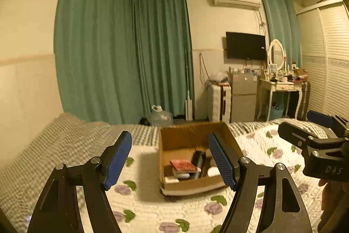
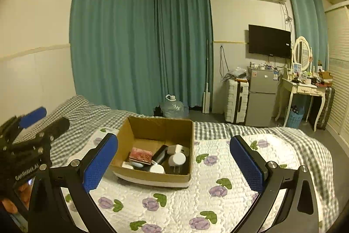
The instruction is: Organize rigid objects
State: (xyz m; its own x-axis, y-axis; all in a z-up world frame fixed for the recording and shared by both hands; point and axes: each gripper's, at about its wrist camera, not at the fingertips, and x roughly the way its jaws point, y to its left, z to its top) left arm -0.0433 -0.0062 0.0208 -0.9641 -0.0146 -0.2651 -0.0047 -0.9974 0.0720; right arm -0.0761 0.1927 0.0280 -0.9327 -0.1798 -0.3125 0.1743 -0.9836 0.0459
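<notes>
Nearest: left gripper (image 1: 170, 158), black arms w/ blue ribbed pads, spread wide, nothing between pads. Right gripper (image 2: 174, 162) same build, also spread wide and empty; seen again at right edge of left view (image 1: 314, 134), w/ fingers of a hand (image 1: 326, 191) under it.

Just ahead of both, sitting on quilt (image 2: 174, 202): cardboard box (image 2: 157, 128), brown, open top, white band along bottom edge. Between left gripper's pads in left view, right pad overlapping box's right wall (image 1: 229, 134). In right view, nearer the left pad, which covers the box's front-left corner.

Inside box, clustered toward the near wall: flat red item (image 2: 140, 155) lying on top at left, black oblong piece (image 2: 160, 154) leaning beside it, white round-ended pieces (image 2: 177, 158) to the right, smaller white bits below. Can't tell exactly what each is.

Quilt white w/ purple flowers and green leaves, over a grey checked sheet (image 2: 87, 113). Beyond bed, well ahead: green curtains (image 2: 122, 36), water jug (image 2: 173, 107) on floor, white suitcase (image 2: 236, 99), small fridge (image 2: 261, 91), wall TV (image 2: 269, 42), dressing table (image 2: 305, 88) w/ oval mirror.
</notes>
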